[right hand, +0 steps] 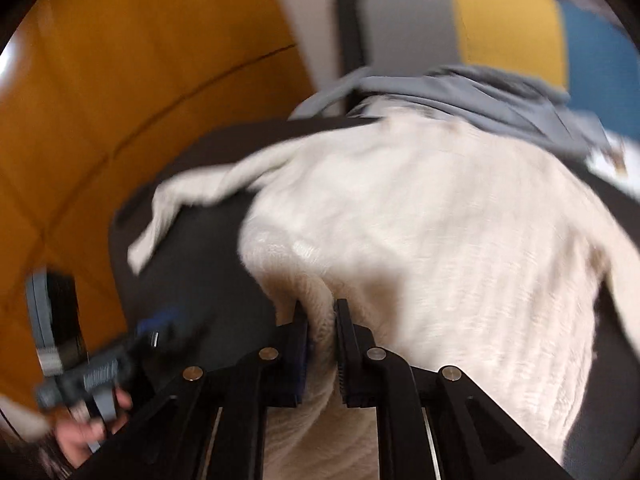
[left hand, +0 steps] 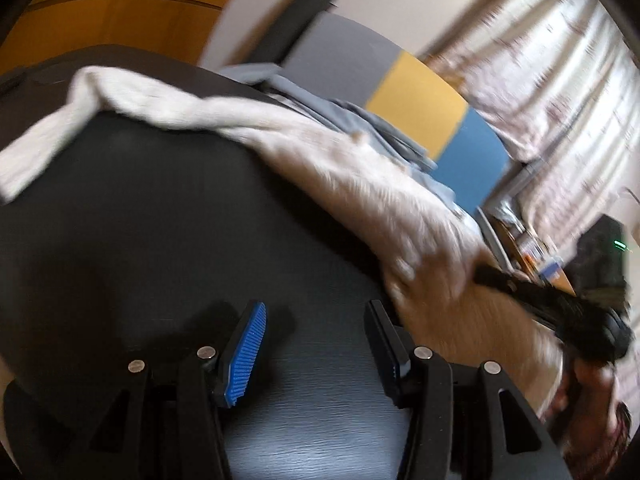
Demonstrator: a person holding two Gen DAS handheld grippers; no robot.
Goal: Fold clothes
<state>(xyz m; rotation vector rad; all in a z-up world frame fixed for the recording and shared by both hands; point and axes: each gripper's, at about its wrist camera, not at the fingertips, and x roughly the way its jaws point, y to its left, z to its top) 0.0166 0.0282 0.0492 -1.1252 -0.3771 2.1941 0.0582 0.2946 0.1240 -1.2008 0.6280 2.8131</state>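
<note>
White knitted sweater (right hand: pixel 420 216) spread over the dark worktop (right hand: pixel 208 264), covering most of its right and far part, one sleeve (right hand: pixel 192 196) stretched out to the left over bare surface. Near edge bunched into a fold and pinched between the pads of the right gripper (right hand: pixel 322 344), jaws clamped on the knit with only a narrow strip of fabric between them. Same sweater seen from the left wrist view as a pale band (left hand: pixel 304 148) running diagonally across the worktop (left hand: pixel 160 220), blurred towards the right. Left gripper (left hand: pixel 316 344) over bare worktop just beside the sweater's edge, jaws apart, nothing between them, blue ribbed pad (left hand: pixel 248 352) showing on the left finger. Grey-blue garment (right hand: pixel 480 96) heaped at the far edge, partly lying on the white sweater. Behind it a chair (right hand: pixel 508 28) with a back in grey, yellow and blue panels. Orange-brown wooden surface (right hand: pixel 120 100) to the left, pale patterned curtain (left hand: pixel 560 80) to the right. Hand (right hand: pixel 88 432) gripping the left tool's handle at the lower left of the right wrist view; the other hand (left hand: pixel 592 384) at the lower right of the left wrist view, blurred.
</note>
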